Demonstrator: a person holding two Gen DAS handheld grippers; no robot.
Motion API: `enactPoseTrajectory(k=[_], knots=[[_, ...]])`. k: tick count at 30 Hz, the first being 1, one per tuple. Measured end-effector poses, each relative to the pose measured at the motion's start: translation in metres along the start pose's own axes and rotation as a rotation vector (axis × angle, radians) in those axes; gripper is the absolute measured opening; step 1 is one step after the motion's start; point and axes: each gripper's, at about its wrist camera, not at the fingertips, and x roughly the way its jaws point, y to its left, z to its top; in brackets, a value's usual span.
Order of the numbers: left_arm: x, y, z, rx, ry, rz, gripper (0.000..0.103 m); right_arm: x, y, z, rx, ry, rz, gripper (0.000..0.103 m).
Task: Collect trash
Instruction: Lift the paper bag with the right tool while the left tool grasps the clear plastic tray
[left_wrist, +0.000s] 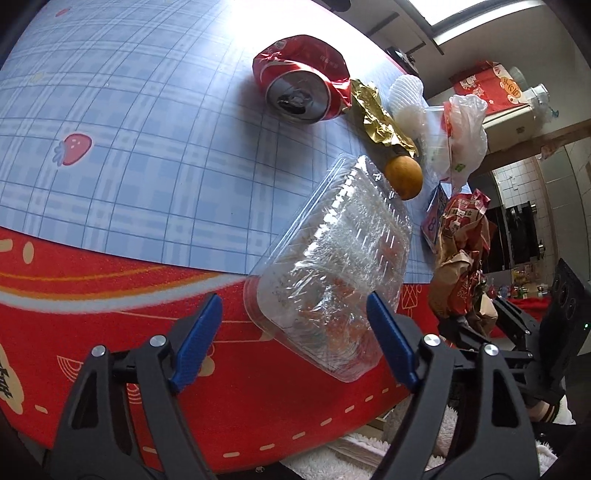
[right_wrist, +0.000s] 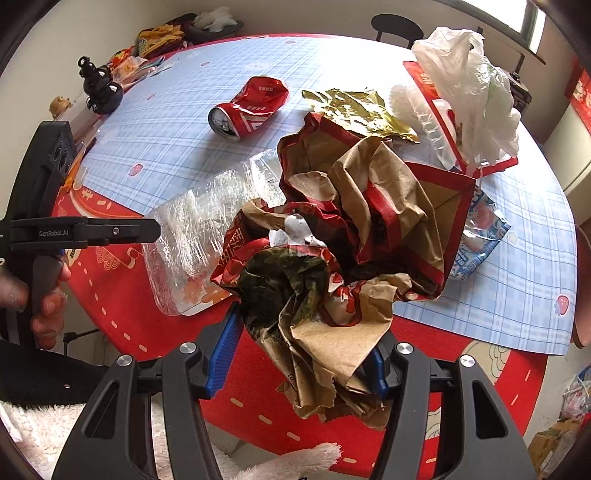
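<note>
My left gripper (left_wrist: 295, 341) is open, its blue pads on either side of a clear plastic clamshell box (left_wrist: 332, 266) lying at the table's near edge; the box also shows in the right wrist view (right_wrist: 192, 236). My right gripper (right_wrist: 301, 354) is shut on a crumpled brown and red paper bag (right_wrist: 354, 229) held above the table, also in the left wrist view (left_wrist: 461, 258). A crushed red can (left_wrist: 299, 85) (right_wrist: 251, 107), gold foil wrapper (left_wrist: 376, 114) (right_wrist: 358, 110), an orange fruit (left_wrist: 404, 177) and a white plastic bag (left_wrist: 465, 133) (right_wrist: 472, 88) lie beyond.
The round table has a blue checked cloth (left_wrist: 129, 129) with a red border (left_wrist: 184, 350). A black gourd ornament (right_wrist: 99, 88) and snack packets (right_wrist: 159, 37) sit at the far left edge. A blue packet (right_wrist: 480, 236) lies right of the bag. White foam netting (left_wrist: 406, 96) lies by the foil.
</note>
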Motion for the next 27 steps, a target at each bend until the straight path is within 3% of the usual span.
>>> enactPoseTrajectory(k=[6, 14, 20, 22, 27], knots=[[0.007, -0.006, 0.004, 0.010, -0.014, -0.003, 0.079, 0.001, 0.001, 0.000, -0.013, 0.010, 0.003, 0.058], [0.018, -0.027, 0.006, 0.098, -0.014, 0.100, 0.079, -0.001, -0.003, -0.002, 0.001, 0.003, 0.003, 0.058], [0.015, -0.024, 0.005, 0.068, -0.013, 0.099, 0.070, -0.002, -0.005, -0.003, 0.005, -0.001, 0.011, 0.058], [0.007, -0.024, 0.005, 0.060, -0.018, 0.097, 0.056, -0.002, -0.004, -0.003, -0.002, 0.004, 0.014, 0.058], [-0.012, -0.032, 0.008, 0.063, -0.037, 0.077, 0.051, 0.005, -0.001, -0.005, -0.021, 0.036, 0.030, 0.058]])
